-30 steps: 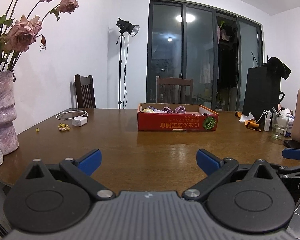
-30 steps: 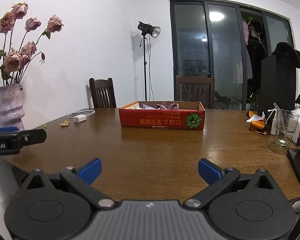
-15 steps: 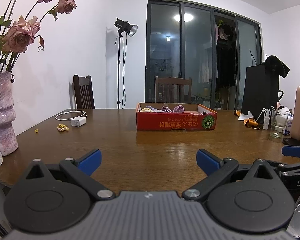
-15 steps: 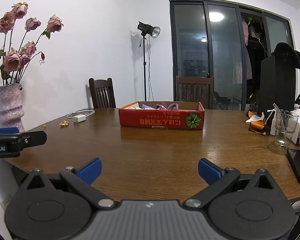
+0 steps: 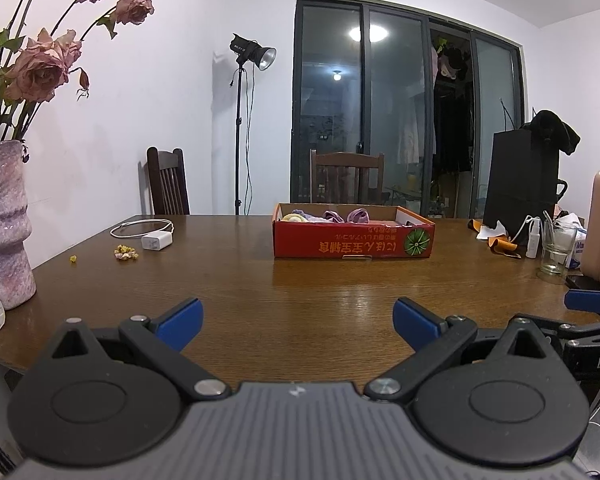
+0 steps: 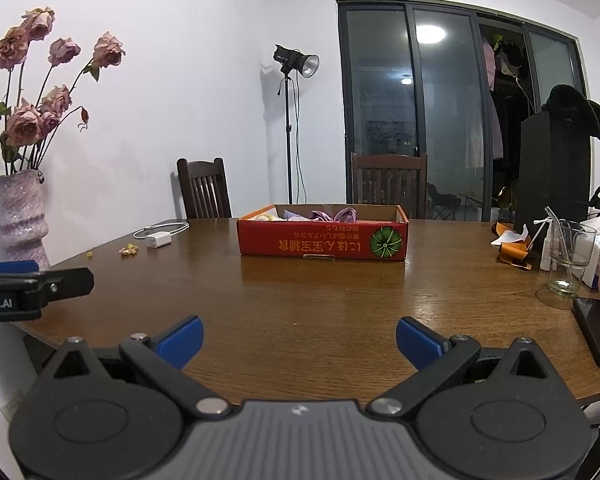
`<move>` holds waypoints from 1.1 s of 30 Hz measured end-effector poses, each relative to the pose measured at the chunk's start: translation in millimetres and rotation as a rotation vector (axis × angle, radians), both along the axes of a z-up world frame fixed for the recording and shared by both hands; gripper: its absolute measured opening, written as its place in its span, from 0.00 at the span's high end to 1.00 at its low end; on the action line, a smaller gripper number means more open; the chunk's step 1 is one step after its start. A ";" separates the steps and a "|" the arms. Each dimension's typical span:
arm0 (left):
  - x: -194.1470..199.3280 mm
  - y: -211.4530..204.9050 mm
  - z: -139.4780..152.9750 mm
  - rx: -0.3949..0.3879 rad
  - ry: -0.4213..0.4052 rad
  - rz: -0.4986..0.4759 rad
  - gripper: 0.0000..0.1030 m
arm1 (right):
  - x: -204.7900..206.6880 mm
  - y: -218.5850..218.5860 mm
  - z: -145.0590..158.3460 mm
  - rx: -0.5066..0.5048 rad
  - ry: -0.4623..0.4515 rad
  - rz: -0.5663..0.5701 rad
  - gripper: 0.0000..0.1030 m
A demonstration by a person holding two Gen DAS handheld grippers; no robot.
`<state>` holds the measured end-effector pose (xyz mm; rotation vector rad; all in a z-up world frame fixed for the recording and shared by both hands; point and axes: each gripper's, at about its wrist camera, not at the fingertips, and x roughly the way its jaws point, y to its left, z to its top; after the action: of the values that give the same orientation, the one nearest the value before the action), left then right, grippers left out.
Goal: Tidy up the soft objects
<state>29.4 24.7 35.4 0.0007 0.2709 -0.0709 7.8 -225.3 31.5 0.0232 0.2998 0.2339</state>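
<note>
Both my grippers, left (image 5: 296, 318) and right (image 6: 298, 336), gape empty over the brown table (image 5: 320, 284), the red box (image 5: 354, 236) well apart.

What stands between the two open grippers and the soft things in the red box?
Nothing visible does. Only bare table lies between the left gripper, the right gripper and the red box holding the soft things.

Right gripper (image 6: 298, 340) agape (empty); red box (image 6: 322, 242) beyond
</note>
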 end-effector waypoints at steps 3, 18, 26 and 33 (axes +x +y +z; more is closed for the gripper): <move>0.2 0.1 0.0 0.000 0.001 0.000 0.00 | -0.8 1.1 -0.5 -0.006 -0.003 0.001 0.00; 0.1 -0.7 0.1 0.000 0.000 -0.001 0.00 | -2.7 2.2 0.2 -0.010 -0.012 0.006 0.00; -2.8 -3.4 -1.2 0.005 -0.014 -0.009 0.00 | -7.4 2.4 4.9 -0.015 -0.046 -0.005 0.00; -6.0 -2.7 -0.9 0.001 -0.027 -0.021 0.00 | -10.4 2.1 6.9 -0.018 -0.063 -0.006 0.00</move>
<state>23.4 22.0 34.5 0.0055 0.2442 -0.0912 -2.6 -223.2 38.4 -0.0015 0.2392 0.2256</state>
